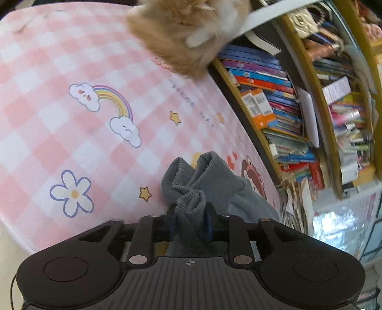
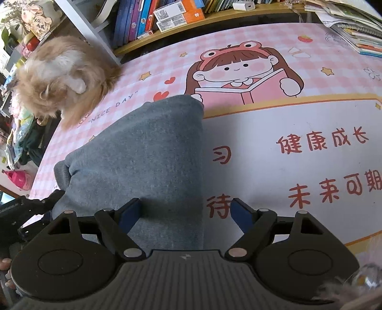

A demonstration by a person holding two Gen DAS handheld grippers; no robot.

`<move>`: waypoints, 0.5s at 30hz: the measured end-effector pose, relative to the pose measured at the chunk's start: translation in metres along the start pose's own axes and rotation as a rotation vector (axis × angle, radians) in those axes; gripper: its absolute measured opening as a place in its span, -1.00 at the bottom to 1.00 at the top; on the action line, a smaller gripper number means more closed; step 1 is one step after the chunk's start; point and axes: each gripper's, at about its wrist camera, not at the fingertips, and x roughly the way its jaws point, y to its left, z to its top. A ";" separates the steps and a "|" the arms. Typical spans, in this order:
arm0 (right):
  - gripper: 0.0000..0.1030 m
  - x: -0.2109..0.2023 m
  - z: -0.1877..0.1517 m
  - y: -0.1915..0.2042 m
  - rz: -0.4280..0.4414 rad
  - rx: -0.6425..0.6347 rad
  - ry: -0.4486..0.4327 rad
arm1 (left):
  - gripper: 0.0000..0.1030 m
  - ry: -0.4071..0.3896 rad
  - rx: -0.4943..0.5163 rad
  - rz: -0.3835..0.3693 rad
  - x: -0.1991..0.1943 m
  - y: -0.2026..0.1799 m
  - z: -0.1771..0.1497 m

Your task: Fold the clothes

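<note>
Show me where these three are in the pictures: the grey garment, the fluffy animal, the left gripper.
grey garment (image 2: 143,152), right wrist view, on its flat middle.
fluffy animal (image 2: 59,78), right wrist view, on its furry back.
left gripper (image 1: 189,220), left wrist view, between its fingertips, pinching the ribbed cuff.

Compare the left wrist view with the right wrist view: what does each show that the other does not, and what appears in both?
Only the left wrist view: the left gripper shut on the ribbed cuff of the grey garment, plus a rainbow print.

Only the right wrist view: the right gripper open over the grey garment, and the printed girl reading a book.

Both: the garment, the pink checked mat, a fluffy tan animal and shelved books.
</note>
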 end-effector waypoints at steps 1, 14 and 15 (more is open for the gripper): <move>0.56 -0.001 0.000 0.000 0.001 0.002 -0.001 | 0.01 0.007 -0.006 0.010 -0.002 0.000 -0.001; 0.55 0.000 0.004 0.001 0.014 -0.001 -0.014 | 0.52 0.135 0.145 0.022 0.022 -0.034 -0.016; 0.55 0.001 0.004 0.001 0.015 -0.002 -0.011 | 0.49 0.144 0.142 0.036 0.027 -0.034 -0.015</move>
